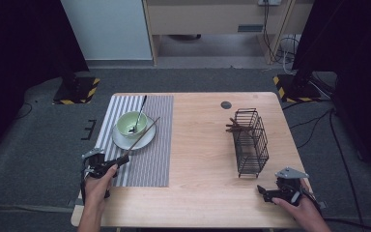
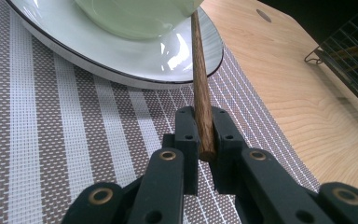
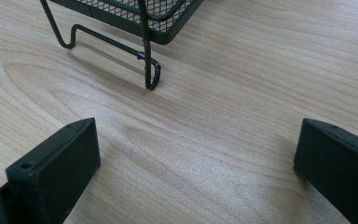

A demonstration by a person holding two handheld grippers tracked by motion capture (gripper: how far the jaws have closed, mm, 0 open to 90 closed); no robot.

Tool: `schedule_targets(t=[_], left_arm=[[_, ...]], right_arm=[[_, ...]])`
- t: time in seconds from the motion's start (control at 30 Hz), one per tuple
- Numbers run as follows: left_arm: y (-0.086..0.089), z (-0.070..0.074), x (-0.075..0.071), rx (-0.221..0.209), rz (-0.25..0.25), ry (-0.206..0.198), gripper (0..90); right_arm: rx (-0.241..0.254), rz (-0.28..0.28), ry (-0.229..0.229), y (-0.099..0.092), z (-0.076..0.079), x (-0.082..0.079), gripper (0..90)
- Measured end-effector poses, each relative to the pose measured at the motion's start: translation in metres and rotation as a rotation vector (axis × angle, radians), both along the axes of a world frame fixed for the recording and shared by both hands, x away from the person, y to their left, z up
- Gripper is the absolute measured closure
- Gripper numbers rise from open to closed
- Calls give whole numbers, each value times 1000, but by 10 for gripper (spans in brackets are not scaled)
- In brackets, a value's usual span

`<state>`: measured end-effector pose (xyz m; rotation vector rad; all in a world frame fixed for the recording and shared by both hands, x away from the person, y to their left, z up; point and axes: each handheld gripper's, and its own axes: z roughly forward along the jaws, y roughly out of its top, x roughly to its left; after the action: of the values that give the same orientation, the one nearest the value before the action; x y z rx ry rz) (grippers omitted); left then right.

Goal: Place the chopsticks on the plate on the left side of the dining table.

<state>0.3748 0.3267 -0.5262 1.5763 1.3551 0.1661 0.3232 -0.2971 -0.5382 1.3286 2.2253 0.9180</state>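
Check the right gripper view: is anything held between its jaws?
No. The right gripper has its jaws wide apart with only bare wooden table between them, near the foot of the wire basket.

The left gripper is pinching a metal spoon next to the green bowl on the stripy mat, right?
Not quite. The left gripper is pinching a wooden chopstick, not a metal spoon, as the left gripper view shows. It is next to the green bowl on the stripy mat.
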Motion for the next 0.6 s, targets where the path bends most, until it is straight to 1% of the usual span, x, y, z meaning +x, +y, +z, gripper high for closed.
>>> schedule_targets(t=[0.07, 0.27, 0.4, 0.53, 0.6], left_arm=[[0, -1, 0, 5, -7, 3, 829], [-1, -4, 1, 15, -24, 30, 829], [-1, -5, 2, 13, -33, 38, 828], [-1, -7, 2, 26, -40, 49, 828], [0, -7, 2, 26, -38, 50, 828]], right_arm=[[0, -1, 1, 0, 0, 0, 4], [0, -1, 0, 0, 0, 0, 4], [2, -2, 2, 0, 0, 0, 4], [2, -2, 2, 0, 0, 0, 4], [2, -2, 1, 0, 0, 0, 4]])
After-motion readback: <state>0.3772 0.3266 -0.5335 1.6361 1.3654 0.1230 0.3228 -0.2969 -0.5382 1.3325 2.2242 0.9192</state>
